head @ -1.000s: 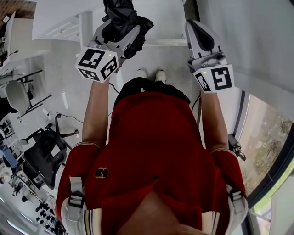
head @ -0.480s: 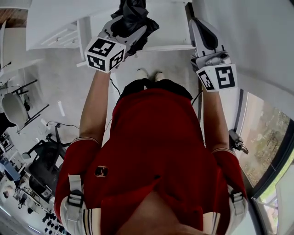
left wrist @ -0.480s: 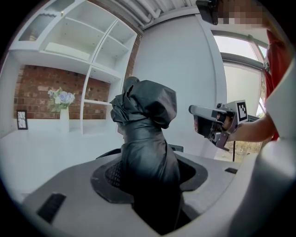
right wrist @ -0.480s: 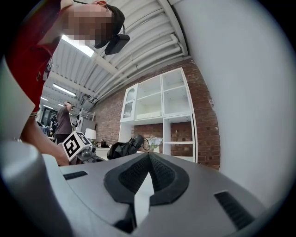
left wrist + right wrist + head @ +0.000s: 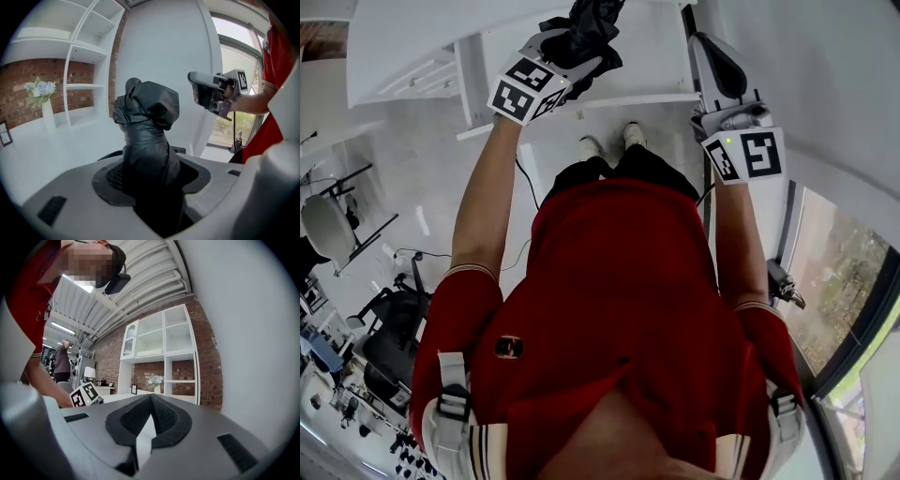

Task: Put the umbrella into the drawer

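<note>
1. The left gripper (image 5: 570, 58) grasps a folded black umbrella (image 5: 592, 28). Its jaws stand wide around the bunched fabric, which sticks out well past the pads.
2. The umbrella is off any surface, held by that gripper alone in front of a white top (image 5: 652, 56).
3. A red shirt (image 5: 619, 300) fills the middle of the head view.
4. The right gripper (image 5: 719, 75) is clenched tip to tip on nothing, well apart from the umbrella, near a white wall (image 5: 825, 84).

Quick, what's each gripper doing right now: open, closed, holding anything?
Left gripper: closed on the folded black umbrella.
Right gripper: closed, holding nothing.
</note>
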The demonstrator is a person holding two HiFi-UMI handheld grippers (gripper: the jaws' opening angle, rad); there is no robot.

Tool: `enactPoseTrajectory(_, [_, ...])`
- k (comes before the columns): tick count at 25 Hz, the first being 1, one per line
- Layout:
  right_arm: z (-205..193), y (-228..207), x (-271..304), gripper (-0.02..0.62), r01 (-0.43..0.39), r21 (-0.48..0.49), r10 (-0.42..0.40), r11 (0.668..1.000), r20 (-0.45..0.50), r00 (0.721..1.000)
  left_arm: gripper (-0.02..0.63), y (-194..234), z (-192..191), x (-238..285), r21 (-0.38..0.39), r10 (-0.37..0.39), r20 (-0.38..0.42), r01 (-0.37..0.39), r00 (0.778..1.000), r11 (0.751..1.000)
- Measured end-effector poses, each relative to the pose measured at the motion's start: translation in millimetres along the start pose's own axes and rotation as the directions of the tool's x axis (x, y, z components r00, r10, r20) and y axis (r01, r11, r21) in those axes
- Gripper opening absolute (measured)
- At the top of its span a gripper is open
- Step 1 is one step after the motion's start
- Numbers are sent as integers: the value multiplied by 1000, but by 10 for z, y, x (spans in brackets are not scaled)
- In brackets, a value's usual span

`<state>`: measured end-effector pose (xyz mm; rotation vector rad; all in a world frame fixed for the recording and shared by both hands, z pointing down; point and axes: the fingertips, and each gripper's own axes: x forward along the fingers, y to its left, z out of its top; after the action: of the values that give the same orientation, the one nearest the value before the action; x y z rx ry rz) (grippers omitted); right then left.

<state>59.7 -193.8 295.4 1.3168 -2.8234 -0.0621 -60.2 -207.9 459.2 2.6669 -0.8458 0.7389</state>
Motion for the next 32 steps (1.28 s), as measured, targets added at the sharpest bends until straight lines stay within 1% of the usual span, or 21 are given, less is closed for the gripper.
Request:
enactPoseTrajectory(3, [0,-56,21,-9,-7,-5,7,1000,-8,1000,242,7,-168,146,25,-33,-79,36,996,999])
enactPoseTrajectory(7, [-15,-206,34,-9,-2,-7,2,1000,-15,1000,242,22,-374,351,41,-68,-172,76,983,996])
enactPoseTrajectory(10, [-58,-319,9,-9,6,-6,-6,1000,-24,1000,242,-25,-521,501,48,-103,-235,117,967,992])
enactPoseTrajectory(13, [-102,-400,13,-9,11,-5,-11,1000,-35,999,242,-49,-682,629,38,-140,-290,158,947,987])
enactPoseTrajectory(18, [-128,-530,59,-9,24,-6,-24,1000,-53,998,242,1,-888,790,-3,-182,-362,194,914,981])
enactPoseTrajectory(21, [-158,-612,49,-9,33,-6,-34,999,-61,998,242,23,-1011,880,-30,-191,-404,196,894,980])
enactPoseTrajectory(25, [-199,-686,26,-9,43,-7,-43,999,-74,996,242,74,-1163,980,-80,-189,-455,172,870,982])
enactPoseTrajectory(29, [-228,-720,27,-9,47,-8,-47,999,-87,995,244,107,-1263,1048,-142,-194,-479,142,856,980])
enactPoseTrajectory(32, [-241,-758,40,-9,49,-7,-49,999,-93,994,242,150,-1316,1099,-197,-193,-490,107,850,975])
